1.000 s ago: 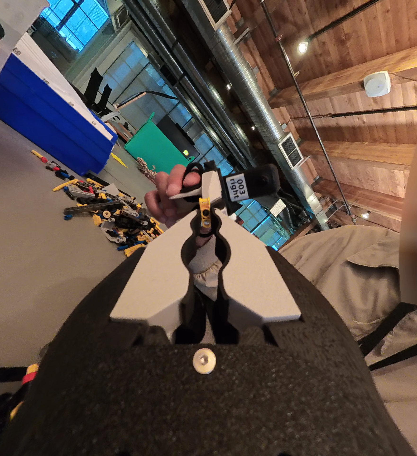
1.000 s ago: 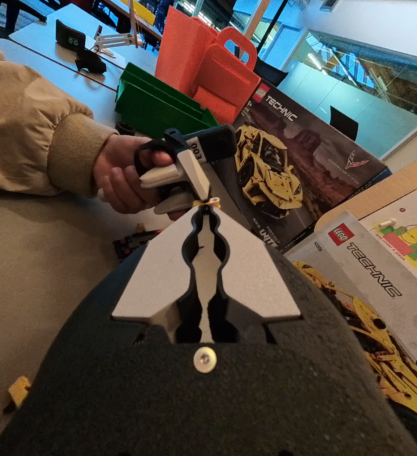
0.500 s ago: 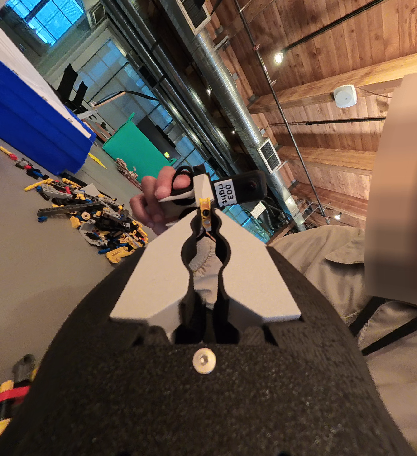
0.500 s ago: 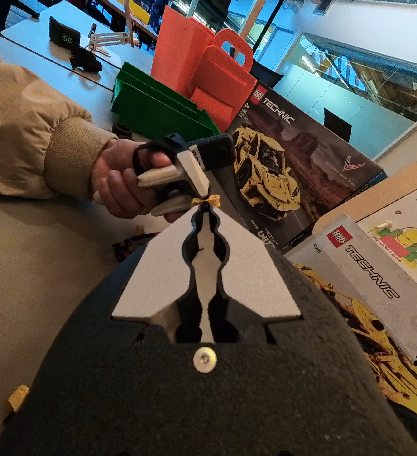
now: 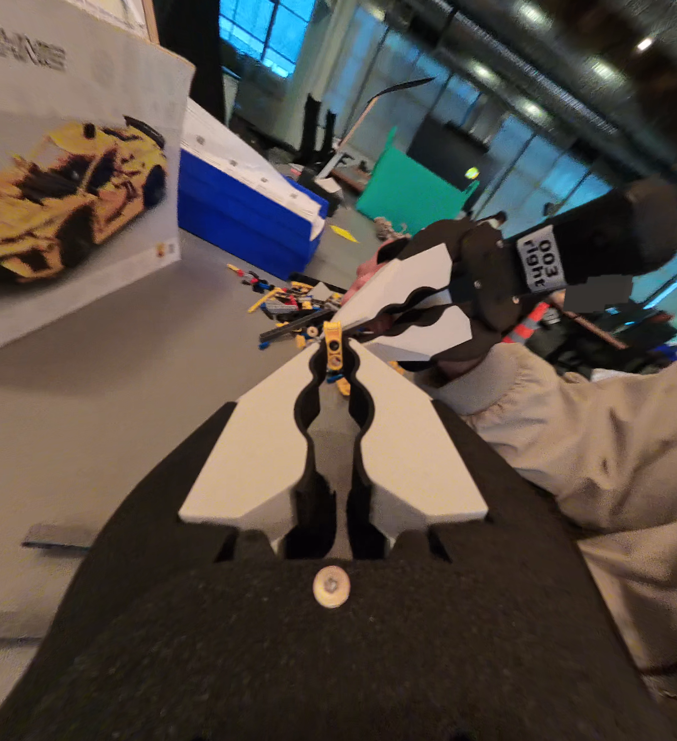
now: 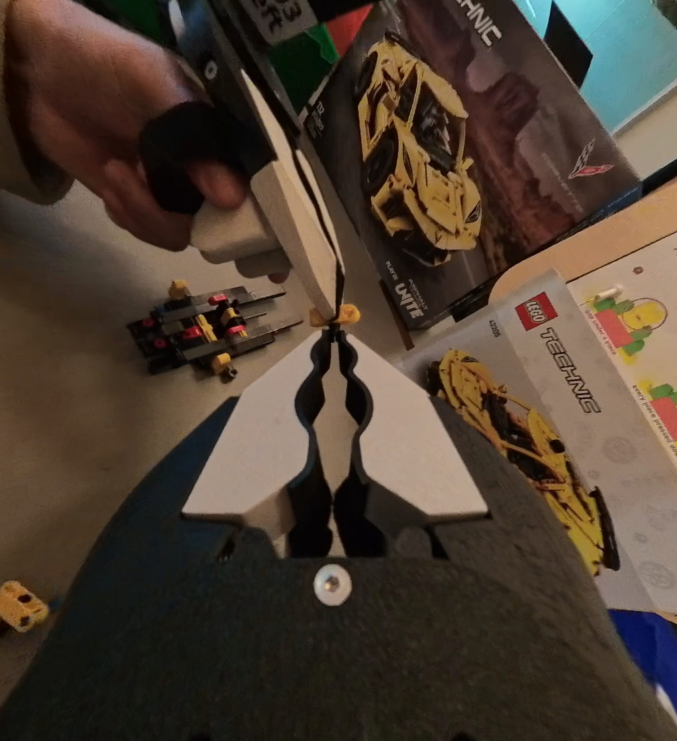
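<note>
The left gripper (image 5: 333, 353) has its white fingers (image 5: 272, 421) closed on a small yellow perforated plastic building piece (image 5: 333, 345), pinched right at the tips and held above the grey table (image 5: 108, 401). The right gripper (image 5: 342, 326) meets it from the upper right, its tips touching the same piece; in the right wrist view the right gripper (image 6: 332, 336) is drawn almost fully together on a thin dark part just under the yellow piece (image 6: 334, 316), though whether it truly clamps is hard to tell.

The likely trouble is the shallow hold: both grippers bear on one tiny piece at their very tips, so a slight twist or an uneven pull could, I judge, pop it out and drop it among the loose parts below. The frames are blurred, which also suggests motion.

The left wrist view alone shows the scattered pile of yellow, black and blue building parts (image 5: 288, 304) behind the tips, a blue bin (image 5: 240, 208) and a beige sleeve (image 5: 569, 441). Only the right wrist view shows the partly built black frame with red and yellow pins (image 6: 204, 328) on the table, a dark car-picture box (image 6: 469, 160) standing behind, the printed booklet (image 6: 569, 401) and a stray yellow block (image 6: 18, 605).
</note>
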A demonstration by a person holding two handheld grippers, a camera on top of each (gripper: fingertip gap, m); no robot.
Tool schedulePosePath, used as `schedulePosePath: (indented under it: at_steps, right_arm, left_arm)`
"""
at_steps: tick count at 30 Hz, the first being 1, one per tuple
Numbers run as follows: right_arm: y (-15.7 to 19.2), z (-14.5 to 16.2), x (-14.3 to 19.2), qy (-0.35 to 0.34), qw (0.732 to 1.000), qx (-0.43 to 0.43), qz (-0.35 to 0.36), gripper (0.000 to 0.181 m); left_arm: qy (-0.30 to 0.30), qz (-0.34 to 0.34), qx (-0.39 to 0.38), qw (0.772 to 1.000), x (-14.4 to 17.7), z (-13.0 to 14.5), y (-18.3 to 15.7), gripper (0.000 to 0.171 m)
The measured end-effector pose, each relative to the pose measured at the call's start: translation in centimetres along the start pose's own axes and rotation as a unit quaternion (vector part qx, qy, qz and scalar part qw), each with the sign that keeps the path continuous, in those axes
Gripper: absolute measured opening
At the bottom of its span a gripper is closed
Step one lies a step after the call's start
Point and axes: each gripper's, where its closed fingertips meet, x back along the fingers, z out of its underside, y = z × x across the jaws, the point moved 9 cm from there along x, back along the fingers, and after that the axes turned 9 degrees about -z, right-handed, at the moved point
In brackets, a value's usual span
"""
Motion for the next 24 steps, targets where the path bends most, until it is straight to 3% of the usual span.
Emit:
schedulePosePath:
  at_steps: [2,4,6,7,9,11,13,16,18,21,22,24]
  right_arm:
    - [-0.3,0.2,0.4,-0.002,1.000,-0.009,0.001,0.003]
    - [-1.7,2.8,1.9,0.068,0.997,-0.028,0.033,0.003]
    - [-3.6,4.4,4.3,0.017,0.993,-0.117,0.027,0.003]
    - [-4.3,5.3,5.1,0.039,0.987,-0.157,0.015,0.003]
    - [-4.5,7.6,6.6,0.119,0.973,-0.196,-0.007,0.003]
    - [-4.0,10.4,9.1,0.226,0.933,-0.277,-0.041,0.003]
    - [-3.5,12.4,11.7,0.263,0.904,-0.335,-0.029,0.003]
    - [-3.1,14.7,13.7,0.325,0.879,-0.348,-0.003,0.027]
    - [-3.7,13.9,12.9,0.261,0.909,-0.324,0.009,0.036]
    - [-3.6,7.8,8.4,0.033,0.977,-0.210,-0.031,0.051]
    - [-2.9,5.5,6.8,-0.038,0.984,-0.167,-0.049,0.052]
    - [-1.3,2.2,4.4,-0.117,0.986,-0.108,-0.046,0.050]
  left_arm:
    - [-0.016,-0.038,-0.009,0.999,0.5,-0.6,0.1,0.006]
    - [-0.095,-0.062,0.040,0.993,3.8,-2.2,2.6,0.006]
    - [-0.135,-0.064,0.065,0.987,6.9,-3.1,4.8,0.006]
    - [-0.148,-0.071,0.067,0.984,7.3,-3.1,5.3,0.006]
    - [-0.152,-0.012,0.088,0.984,6.4,-2.7,4.8,0.006]
    - [-0.120,-0.008,0.101,0.988,4.6,-1.9,4.4,0.006]
    - [-0.104,0.021,0.116,0.988,3.1,-1.2,3.8,0.006]
    - [-0.093,0.050,0.135,0.985,1.9,-0.5,3.2,0.006]
    - [-0.084,0.078,0.152,0.982,1.3,-0.1,2.6,0.006]
    - [-0.080,0.121,0.182,0.972,0.4,0.4,1.7,0.006]
    - [-0.075,0.134,0.189,0.970,0.1,0.6,1.3,0.006]
    - [-0.059,0.163,0.204,0.963,-0.4,0.9,0.7,0.006]
